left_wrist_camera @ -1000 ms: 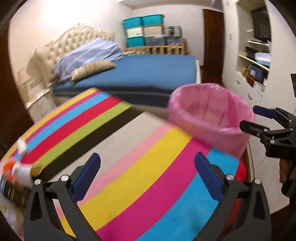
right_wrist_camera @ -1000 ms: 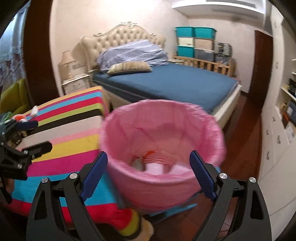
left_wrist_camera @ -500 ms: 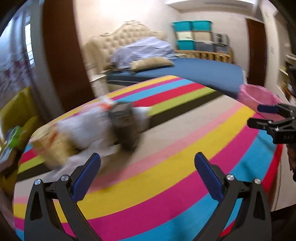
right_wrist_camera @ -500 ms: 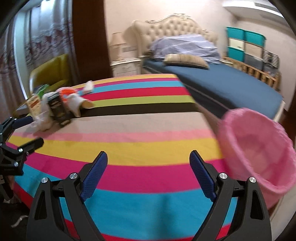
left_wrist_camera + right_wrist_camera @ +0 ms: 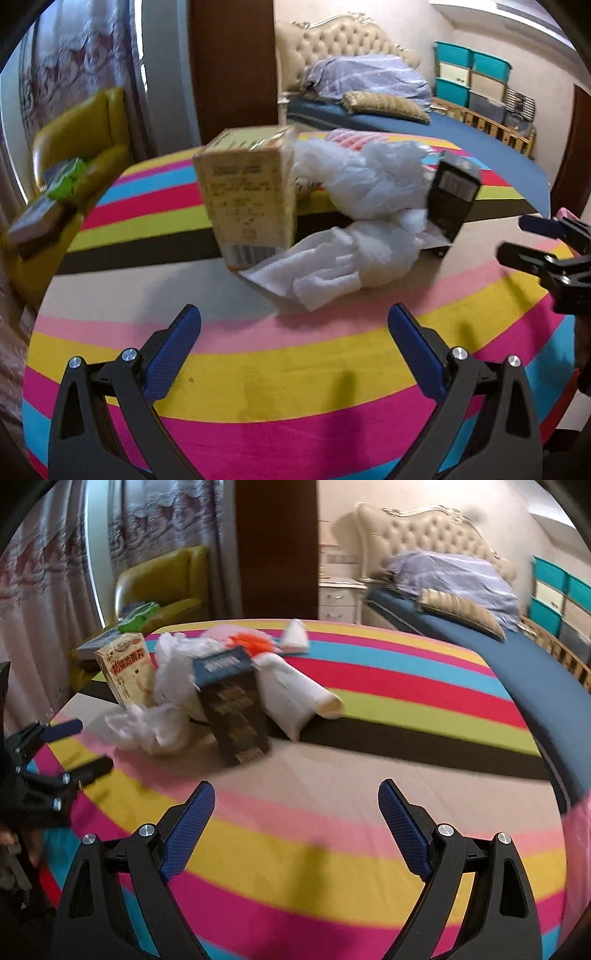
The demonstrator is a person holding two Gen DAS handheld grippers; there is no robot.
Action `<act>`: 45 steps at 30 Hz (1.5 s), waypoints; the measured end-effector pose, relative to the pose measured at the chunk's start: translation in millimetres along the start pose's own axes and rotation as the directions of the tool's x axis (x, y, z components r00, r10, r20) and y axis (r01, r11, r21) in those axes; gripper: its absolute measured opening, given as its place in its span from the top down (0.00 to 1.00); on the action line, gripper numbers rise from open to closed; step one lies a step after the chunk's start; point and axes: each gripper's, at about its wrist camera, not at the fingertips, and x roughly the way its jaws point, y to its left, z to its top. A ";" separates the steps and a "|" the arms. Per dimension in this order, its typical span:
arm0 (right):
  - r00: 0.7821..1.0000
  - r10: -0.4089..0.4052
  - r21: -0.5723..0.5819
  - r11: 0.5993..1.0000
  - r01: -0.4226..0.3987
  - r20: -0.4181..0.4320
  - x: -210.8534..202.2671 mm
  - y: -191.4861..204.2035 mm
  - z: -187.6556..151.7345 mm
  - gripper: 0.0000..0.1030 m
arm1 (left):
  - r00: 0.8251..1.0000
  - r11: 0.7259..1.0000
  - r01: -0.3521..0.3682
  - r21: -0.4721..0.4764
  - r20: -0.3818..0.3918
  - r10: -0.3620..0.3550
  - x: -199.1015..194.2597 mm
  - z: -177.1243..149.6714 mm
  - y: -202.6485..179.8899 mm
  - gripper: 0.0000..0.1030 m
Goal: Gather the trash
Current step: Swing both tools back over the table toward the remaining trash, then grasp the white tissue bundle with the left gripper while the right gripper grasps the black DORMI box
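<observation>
A pile of trash lies on the striped table: a yellow carton (image 5: 251, 195) (image 5: 127, 668), crumpled white plastic and tissue (image 5: 354, 236) (image 5: 159, 716), a dark box (image 5: 452, 194) (image 5: 232, 705), a white paper cup (image 5: 295, 690) on its side, and orange and white scraps (image 5: 255, 642) behind. My left gripper (image 5: 293, 328) is open and empty, just short of the tissue; it also shows in the right wrist view (image 5: 79, 746). My right gripper (image 5: 295, 801) is open and empty, short of the dark box; it also shows in the left wrist view (image 5: 517, 240).
The table (image 5: 369, 709) has a multicoloured striped cloth. A yellow-green armchair (image 5: 162, 579) with books and a green packet stands behind it at the left. A bed (image 5: 480, 627) lies to the right. The pink bin's rim (image 5: 580, 819) shows at the right edge.
Both grippers have swung left, away from the pink bin, and moved in on the trash pile, which now fills the middle of both views.
</observation>
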 end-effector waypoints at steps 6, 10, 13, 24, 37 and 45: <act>1.000 0.013 -0.008 1.000 -0.013 -0.008 29.3 17.0 20.1 0.31 | 0.999 0.999 -0.030 0.009 0.016 0.030 -1.8 5.0 0.9 0.05; 0.999 0.024 -0.017 1.000 -0.024 -0.025 41.2 21.6 25.5 0.43 | 0.999 0.999 -0.033 -0.011 0.028 0.034 -1.5 7.9 -4.6 0.05; 1.000 0.025 -0.010 1.000 -0.026 -0.017 39.3 20.5 26.0 0.59 | 0.999 0.999 -0.029 -0.023 0.030 0.030 -3.3 7.2 -2.5 0.05; 1.000 -0.015 0.091 0.996 0.015 0.000 11.9 -15.2 -1.1 0.59 | 0.996 0.993 0.014 0.113 0.085 -0.023 -2.8 17.1 -49.5 0.27; 0.999 -0.047 0.108 0.993 0.048 -0.016 16.5 -16.9 -3.8 0.59 | 0.999 0.979 0.034 0.202 -0.005 -0.033 44.0 40.7 -78.8 0.28; 0.999 -0.043 0.113 0.993 0.044 -0.014 15.9 -15.7 -4.0 0.59 | 0.999 0.971 0.012 0.241 -0.036 -0.004 57.9 41.6 -89.8 0.51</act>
